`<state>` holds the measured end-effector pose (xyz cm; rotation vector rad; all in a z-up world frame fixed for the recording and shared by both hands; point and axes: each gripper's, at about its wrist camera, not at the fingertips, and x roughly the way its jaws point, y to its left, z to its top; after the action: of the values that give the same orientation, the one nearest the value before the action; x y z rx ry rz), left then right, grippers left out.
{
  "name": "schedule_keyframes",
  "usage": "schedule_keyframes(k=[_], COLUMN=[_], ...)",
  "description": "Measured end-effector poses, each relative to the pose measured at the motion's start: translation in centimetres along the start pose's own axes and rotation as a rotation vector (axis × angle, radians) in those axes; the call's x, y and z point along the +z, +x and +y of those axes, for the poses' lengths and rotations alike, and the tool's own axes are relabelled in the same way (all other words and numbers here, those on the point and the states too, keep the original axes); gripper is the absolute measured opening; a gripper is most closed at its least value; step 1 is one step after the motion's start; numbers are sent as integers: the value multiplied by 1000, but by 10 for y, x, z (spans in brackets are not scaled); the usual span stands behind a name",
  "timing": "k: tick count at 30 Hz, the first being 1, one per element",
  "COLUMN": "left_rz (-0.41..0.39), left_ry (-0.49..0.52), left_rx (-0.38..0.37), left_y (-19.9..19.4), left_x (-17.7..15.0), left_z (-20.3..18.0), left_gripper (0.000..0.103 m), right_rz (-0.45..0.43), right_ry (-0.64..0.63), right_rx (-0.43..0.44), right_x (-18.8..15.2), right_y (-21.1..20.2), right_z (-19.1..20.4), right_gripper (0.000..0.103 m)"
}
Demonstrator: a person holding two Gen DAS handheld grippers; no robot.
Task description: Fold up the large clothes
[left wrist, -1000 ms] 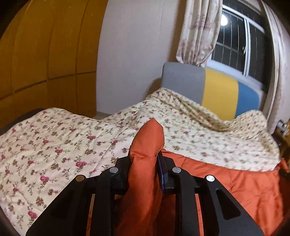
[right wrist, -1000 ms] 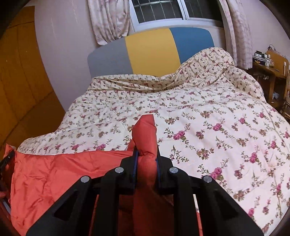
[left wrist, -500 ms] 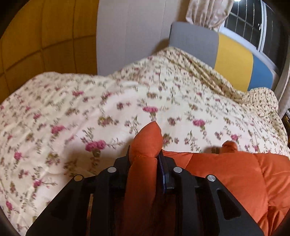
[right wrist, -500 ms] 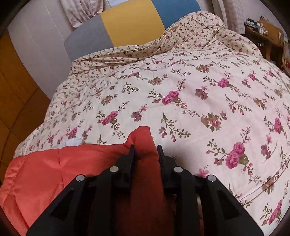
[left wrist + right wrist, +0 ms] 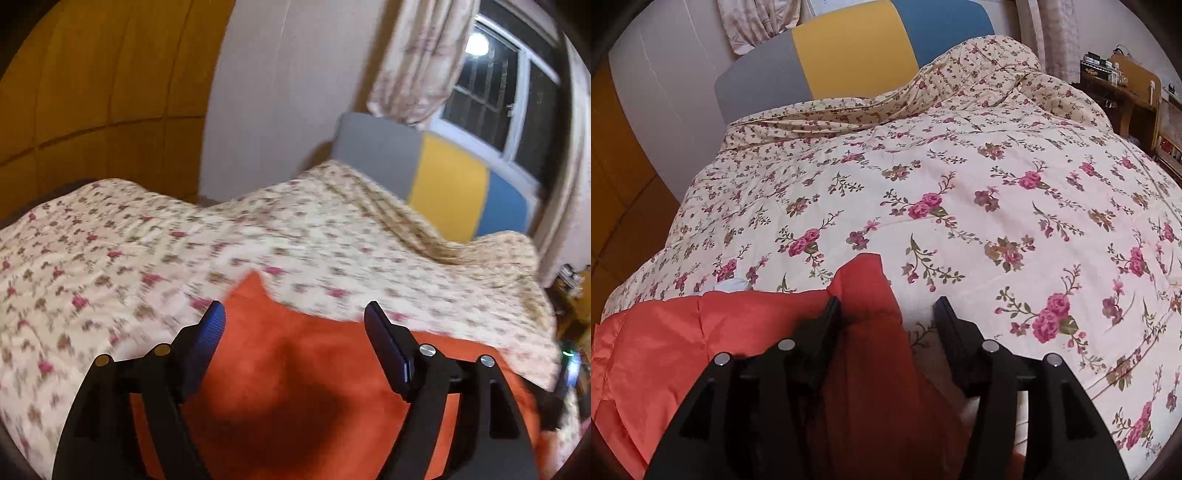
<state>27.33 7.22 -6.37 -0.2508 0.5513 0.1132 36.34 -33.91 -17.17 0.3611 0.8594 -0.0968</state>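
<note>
An orange padded garment (image 5: 295, 369) lies on the near part of a bed covered by a floral quilt (image 5: 110, 258). In the left wrist view my left gripper (image 5: 294, 312) hangs above the garment with its jaws opening wide; the cloth lies below them and neither pad presses on it. In the right wrist view the same orange garment (image 5: 720, 332) spreads to the left, one corner pointing up between the fingers. My right gripper (image 5: 887, 302) has its jaws opening; the corner rests beside the left finger, free of the right one.
The floral quilt (image 5: 960, 184) covers the whole bed up to a grey, yellow and blue headboard (image 5: 849, 55). A window with curtains (image 5: 491, 85) is behind it. Wooden furniture (image 5: 1126, 92) stands at the bed's right; yellow wall panels (image 5: 92, 92) are on the left.
Both grippers were shut on raised orange corners of the garment; both have let go and stand open. The cloth has dropped onto the quilt, and the left view has swung up.
</note>
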Motion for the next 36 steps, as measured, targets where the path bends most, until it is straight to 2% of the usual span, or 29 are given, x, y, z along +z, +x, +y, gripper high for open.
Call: schedule_keyframes(k=[3,6,8,9,13,16,19,21,23,25,28,30,33,36], left_rz=[39,70,116,152,170,184,188,188,187,186,181,175,171,175], left_ry=[102,242,295,276,231,218,210,205,202,200,196,187,172,172], left_rx=[-68,-24,26,13,-46,-63,-69,-72,-74,-75,-79,-89,-108,-112], left_y=[-6,17,43,55,71,81,84,81,80,80,77,74,73,74], left_x=[-19,-42,-58,-65,-74,-79,-80,-80,-80,-80,-79,-79,-78,-78], left_z=[-50,-91,-99,-96,-85,-82,-78,-79,-79,-78,-77,-75,-71,-72], left_gripper=[77,77,77,79,81,82,83,83,83,83,86,89,89,91], right_rz=[-2,0,3,5,-12,-90,-227,-290,-310,-301,-228,-162,-86,-84], right_ry=[2,12,22,25,32,29,-31,-67,-145,-232,-296,-287,-200,-203], right_rx=[-9,-4,5,6,2,23,21,92,168,203,195,155,163,158], right_x=[0,-1,0,0,0,-1,-6,-16,-28,-39,-49,-55,-60,-64], right_y=[-2,-2,-2,-1,-4,-24,-75,-110,-135,-141,-116,-89,-56,-43], right_z=[-1,-2,-4,-4,-3,-2,15,32,64,97,130,133,118,117], right_gripper=[56,58,58,58,58,58,59,64,64,63,60,52,53,54])
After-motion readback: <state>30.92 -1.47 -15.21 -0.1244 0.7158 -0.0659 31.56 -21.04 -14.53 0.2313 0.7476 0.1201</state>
